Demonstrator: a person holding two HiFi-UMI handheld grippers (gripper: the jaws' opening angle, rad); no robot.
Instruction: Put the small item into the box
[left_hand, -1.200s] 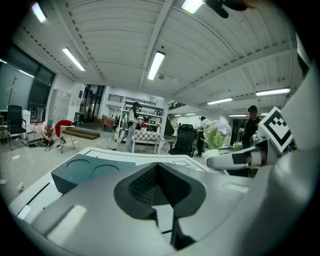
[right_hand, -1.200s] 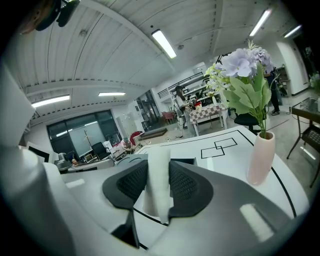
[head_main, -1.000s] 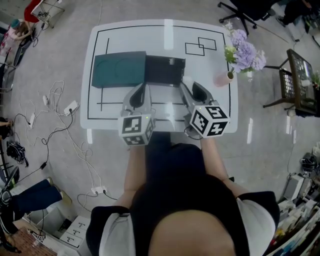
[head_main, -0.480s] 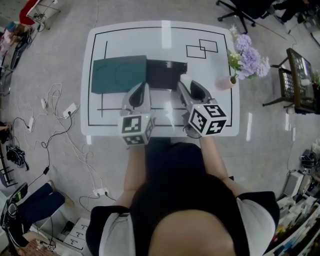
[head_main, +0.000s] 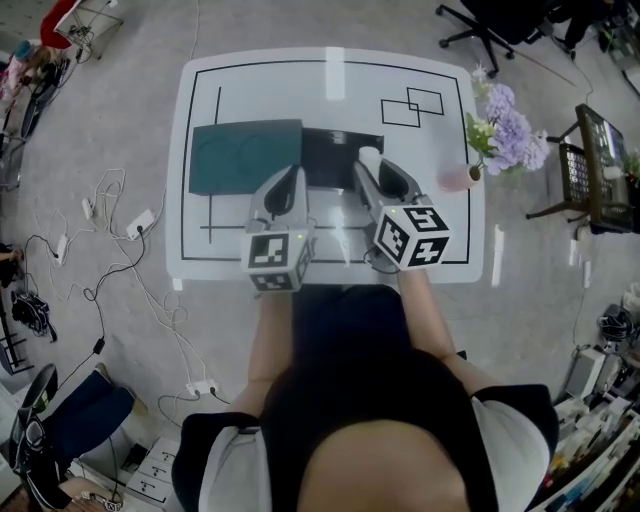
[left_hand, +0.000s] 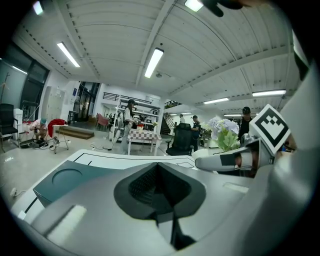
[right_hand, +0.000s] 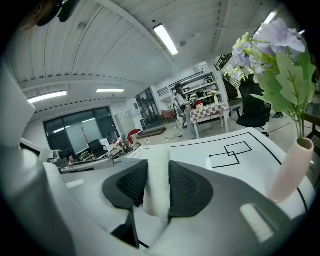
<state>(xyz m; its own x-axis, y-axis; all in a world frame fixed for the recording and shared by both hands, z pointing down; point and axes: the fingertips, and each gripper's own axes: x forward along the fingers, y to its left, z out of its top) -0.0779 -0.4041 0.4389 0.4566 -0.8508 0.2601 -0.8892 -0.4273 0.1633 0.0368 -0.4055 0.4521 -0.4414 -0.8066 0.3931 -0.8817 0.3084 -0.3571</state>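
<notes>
A small white item sits upright between the pads of my right gripper, which is shut on it; in the right gripper view the white item fills the gap of that gripper. It hangs at the right edge of the black box on the white table. A teal lid lies flat left of the box. My left gripper hovers in front of the box and lid, shut and holding nothing. The left gripper faces the teal lid.
A pink vase with purple flowers stands at the table's right edge, close to my right gripper; the vase is also in the right gripper view. Cables and a power strip lie on the floor left. A dark side stand is right.
Both grippers have edged forward over the table; the white item is now closer to the black box's right edge. The head camera has shifted a little. Both jaws are unchanged.
</notes>
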